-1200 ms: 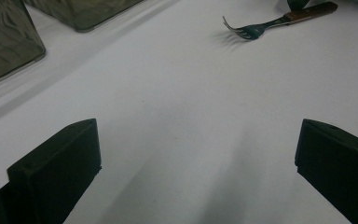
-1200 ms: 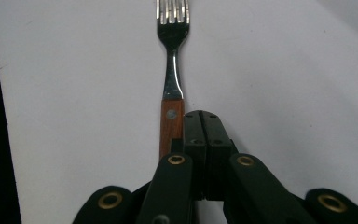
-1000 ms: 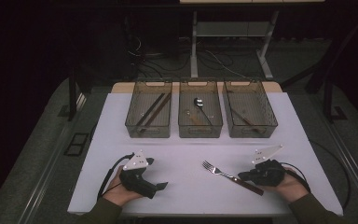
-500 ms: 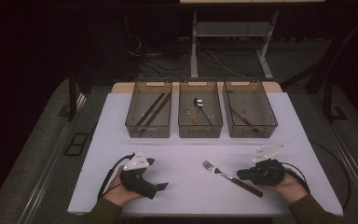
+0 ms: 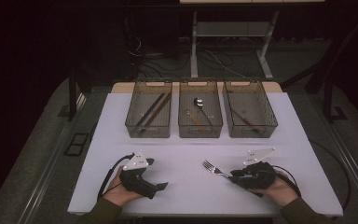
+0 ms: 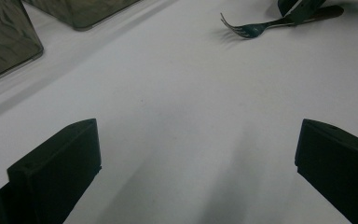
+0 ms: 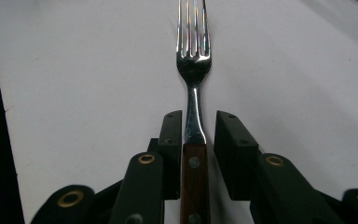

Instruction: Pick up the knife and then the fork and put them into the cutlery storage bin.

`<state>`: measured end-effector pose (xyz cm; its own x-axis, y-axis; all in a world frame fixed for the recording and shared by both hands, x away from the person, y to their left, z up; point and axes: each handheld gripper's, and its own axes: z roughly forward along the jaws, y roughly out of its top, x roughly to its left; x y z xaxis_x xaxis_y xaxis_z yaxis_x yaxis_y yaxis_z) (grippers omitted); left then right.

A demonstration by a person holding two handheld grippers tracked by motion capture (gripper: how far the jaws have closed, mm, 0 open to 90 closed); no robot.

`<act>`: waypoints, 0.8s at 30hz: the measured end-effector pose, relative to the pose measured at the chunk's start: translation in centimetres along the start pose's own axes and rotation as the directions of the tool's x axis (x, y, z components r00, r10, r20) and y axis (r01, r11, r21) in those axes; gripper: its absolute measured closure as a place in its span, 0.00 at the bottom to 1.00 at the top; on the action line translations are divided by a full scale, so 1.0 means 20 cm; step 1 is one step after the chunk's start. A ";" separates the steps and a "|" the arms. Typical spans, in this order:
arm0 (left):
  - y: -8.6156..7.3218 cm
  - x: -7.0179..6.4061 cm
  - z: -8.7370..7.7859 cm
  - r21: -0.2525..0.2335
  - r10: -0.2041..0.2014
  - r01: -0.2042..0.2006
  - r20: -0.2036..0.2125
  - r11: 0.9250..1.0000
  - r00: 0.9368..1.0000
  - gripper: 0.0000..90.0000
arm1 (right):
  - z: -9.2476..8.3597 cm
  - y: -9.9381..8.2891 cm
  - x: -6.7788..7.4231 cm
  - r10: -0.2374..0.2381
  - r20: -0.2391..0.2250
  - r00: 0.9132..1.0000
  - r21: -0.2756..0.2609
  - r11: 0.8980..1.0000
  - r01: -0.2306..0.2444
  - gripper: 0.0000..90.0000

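The fork's (image 7: 193,74) tine tips run off the top edge of the right gripper view, and its wooden handle (image 7: 194,186) off the bottom. In the high view, the right tongs (image 5: 235,177) cover that handle.

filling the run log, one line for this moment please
right hand-held gripper: jaws just opening, fork lies between | left hand-held gripper: open, nothing between | table

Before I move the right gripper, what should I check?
1. Fork lies flat on the table: ok.
2. Fork handle sits between the right gripper jaws: ok.
3. Pads pressing on the handle: not ok; the jaws have just been opening, and a gap shows on one side.
4. Left gripper open, nothing between its jaws: ok.
5. Table bare between the fork and the bins: ok.
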<state>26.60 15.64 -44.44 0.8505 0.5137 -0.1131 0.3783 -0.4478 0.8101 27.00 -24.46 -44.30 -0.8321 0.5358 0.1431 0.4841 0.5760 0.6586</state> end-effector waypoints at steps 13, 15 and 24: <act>0.00 0.00 0.00 0.001 0.002 -0.002 0.000 1.000 1.000 0.00 | 0.03 -0.02 0.05 -0.064 0.058 0.996 0.006 0.998 0.063 0.85; 0.00 0.00 0.00 0.001 0.001 -0.001 -0.001 1.000 1.000 0.00 | 0.03 -0.02 0.05 -0.073 0.061 0.995 0.002 0.997 0.073 0.85; 0.00 0.00 0.00 0.000 0.001 -0.001 0.001 1.000 1.000 0.00 | 0.02 -0.01 0.04 -0.093 0.048 0.995 0.003 0.996 0.093 0.86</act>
<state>26.61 15.61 -44.44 0.8511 0.5126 -0.1132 0.3779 -0.4485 0.8100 26.35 -23.91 -44.71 -0.8598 0.5086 0.0456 0.4055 0.6256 0.6665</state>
